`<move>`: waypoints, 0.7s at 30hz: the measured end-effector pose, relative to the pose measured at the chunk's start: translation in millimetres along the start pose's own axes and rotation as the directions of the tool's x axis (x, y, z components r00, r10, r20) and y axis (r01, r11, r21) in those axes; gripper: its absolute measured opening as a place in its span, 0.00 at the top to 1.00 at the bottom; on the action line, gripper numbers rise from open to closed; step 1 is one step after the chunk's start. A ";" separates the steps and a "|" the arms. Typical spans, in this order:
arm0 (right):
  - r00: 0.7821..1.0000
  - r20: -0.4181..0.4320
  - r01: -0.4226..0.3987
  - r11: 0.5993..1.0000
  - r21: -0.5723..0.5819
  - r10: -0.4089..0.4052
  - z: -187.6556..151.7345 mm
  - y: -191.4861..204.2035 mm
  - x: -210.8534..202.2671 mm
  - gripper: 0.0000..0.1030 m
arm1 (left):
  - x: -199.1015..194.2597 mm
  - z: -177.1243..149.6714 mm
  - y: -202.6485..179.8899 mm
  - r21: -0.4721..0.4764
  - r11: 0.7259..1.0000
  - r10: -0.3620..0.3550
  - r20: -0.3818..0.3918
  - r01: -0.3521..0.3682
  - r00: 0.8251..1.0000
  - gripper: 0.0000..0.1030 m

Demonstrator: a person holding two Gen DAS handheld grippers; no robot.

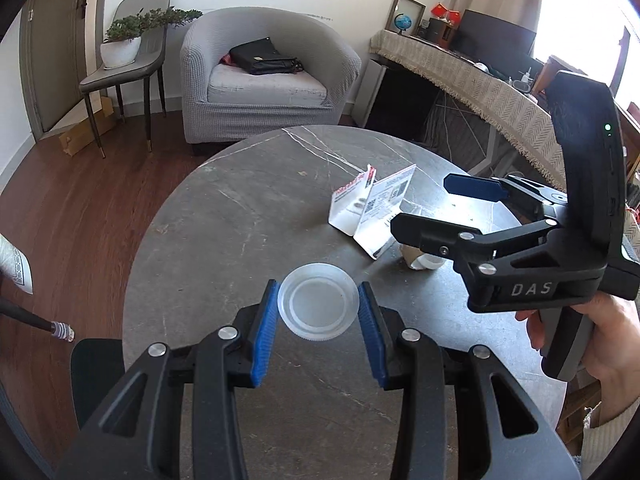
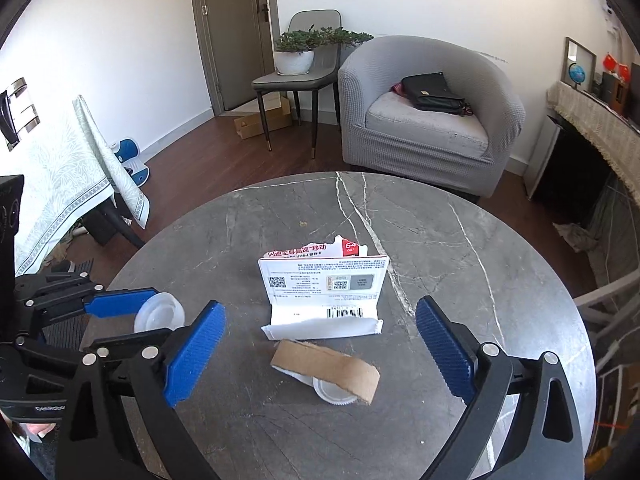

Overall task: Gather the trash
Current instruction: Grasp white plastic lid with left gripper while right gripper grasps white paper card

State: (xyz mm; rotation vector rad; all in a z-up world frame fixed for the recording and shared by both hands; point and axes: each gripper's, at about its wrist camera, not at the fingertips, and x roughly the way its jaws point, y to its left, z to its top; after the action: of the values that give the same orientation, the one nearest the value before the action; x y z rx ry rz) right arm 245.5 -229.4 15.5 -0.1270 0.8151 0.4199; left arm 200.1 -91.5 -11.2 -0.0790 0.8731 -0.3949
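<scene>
A clear plastic lid [image 1: 318, 301] lies on the round dark marble table [image 1: 240, 208]. My left gripper [image 1: 318, 308] is open with the lid between its blue pads, a small gap on each side. The lid also shows in the right wrist view [image 2: 160, 313], beside the left gripper's blue finger [image 2: 120, 303]. My right gripper [image 2: 320, 344] is open wide above a brown cardboard strip [image 2: 326, 370] lying on a small white cap [image 2: 332, 394]. A torn white card package [image 2: 324, 292] stands just beyond; it also shows in the left wrist view [image 1: 368, 210]. The right gripper [image 1: 424, 208] hovers at the right there.
A grey armchair [image 1: 264, 76] with a black bag [image 1: 264, 56] stands beyond the table. A chair with a potted plant [image 1: 120, 46] is at the left. A cloth-covered desk [image 1: 480, 80] runs along the right. A cloth-covered table [image 2: 60, 184] is at the left in the right wrist view.
</scene>
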 end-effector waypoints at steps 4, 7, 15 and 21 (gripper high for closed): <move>1.000 -0.030 0.008 1.000 -0.005 -0.008 4.9 1.4 17.7 0.06 | -8.3 1.3 12.6 -0.016 1.000 0.001 0.012 -0.001 1.000 0.59; 0.999 -0.038 0.021 1.000 -0.016 -0.022 8.7 4.3 27.3 0.06 | -13.3 -0.3 19.5 -0.021 1.000 0.007 0.014 -0.007 1.000 0.59; 0.999 -0.043 0.006 0.998 0.065 -0.003 18.6 0.8 39.0 0.26 | -29.4 -6.1 45.3 -0.045 0.999 0.027 0.022 -0.026 0.999 0.59; 0.999 -0.020 -0.034 0.994 0.105 0.037 27.1 11.8 36.9 0.26 | -42.6 -8.9 65.1 -0.069 0.997 0.043 0.035 -0.040 0.998 0.59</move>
State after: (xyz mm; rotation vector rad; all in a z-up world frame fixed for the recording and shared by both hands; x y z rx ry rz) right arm 281.5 -199.7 7.8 -0.0198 0.8605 0.4089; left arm 188.6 -14.7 -0.6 -0.1310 0.8507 -0.3238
